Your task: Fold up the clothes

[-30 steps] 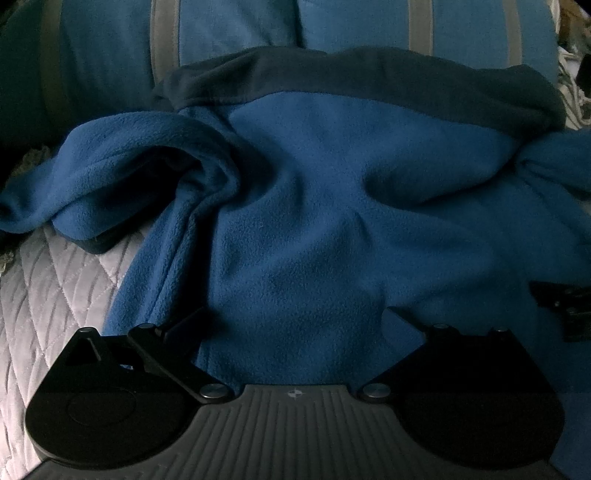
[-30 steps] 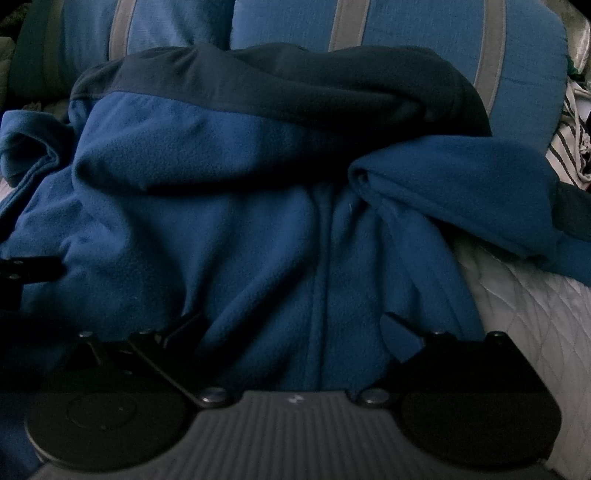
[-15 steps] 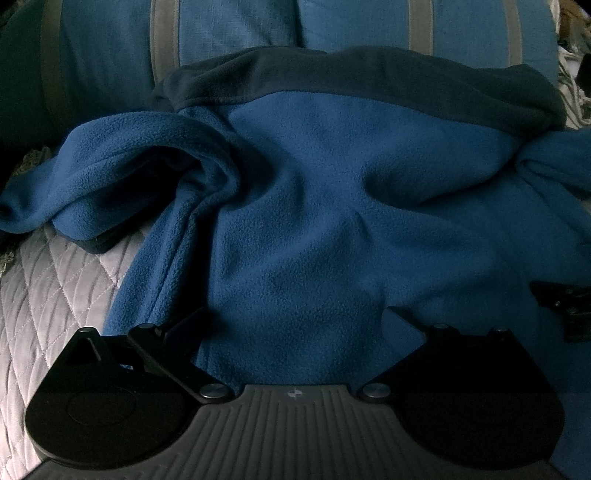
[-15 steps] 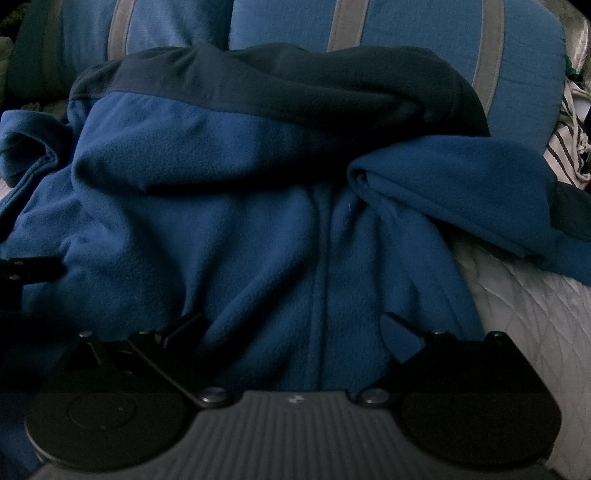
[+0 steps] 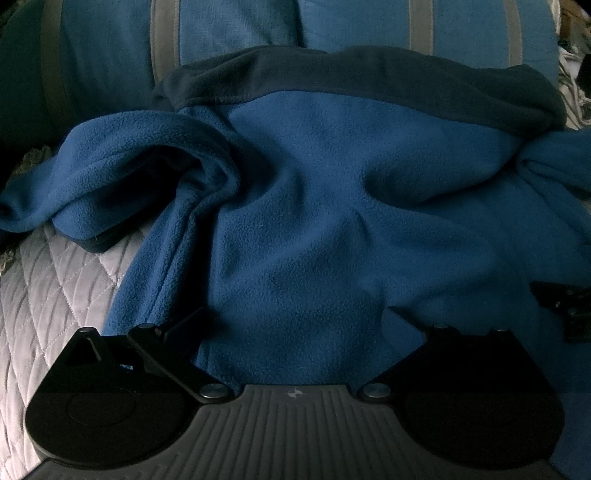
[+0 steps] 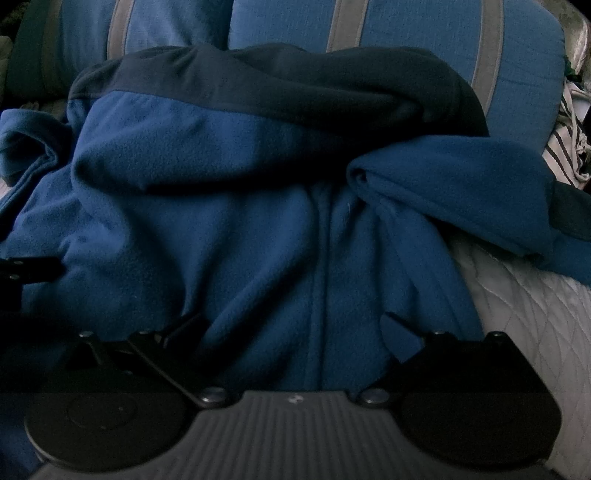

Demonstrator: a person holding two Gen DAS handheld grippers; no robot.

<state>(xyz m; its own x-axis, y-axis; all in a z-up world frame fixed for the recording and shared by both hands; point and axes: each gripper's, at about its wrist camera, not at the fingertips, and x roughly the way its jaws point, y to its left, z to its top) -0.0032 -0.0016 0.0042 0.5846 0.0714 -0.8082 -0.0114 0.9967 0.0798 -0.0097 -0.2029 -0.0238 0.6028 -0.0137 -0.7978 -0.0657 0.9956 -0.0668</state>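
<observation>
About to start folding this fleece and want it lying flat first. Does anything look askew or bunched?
Yes. The fleece is rumpled, not flat: its left sleeve is bunched and curled, its right sleeve doubled over toward the quilt, and the dark top band rides up against the striped pillows.

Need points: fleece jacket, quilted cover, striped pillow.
fleece jacket [image 5: 314, 229]: left wrist view, mid body panel.
quilted cover [image 5: 55, 280]: left wrist view, bare patch left of the jacket.
striped pillow [image 6: 406, 33]: right wrist view, blue face behind the jacket.
</observation>
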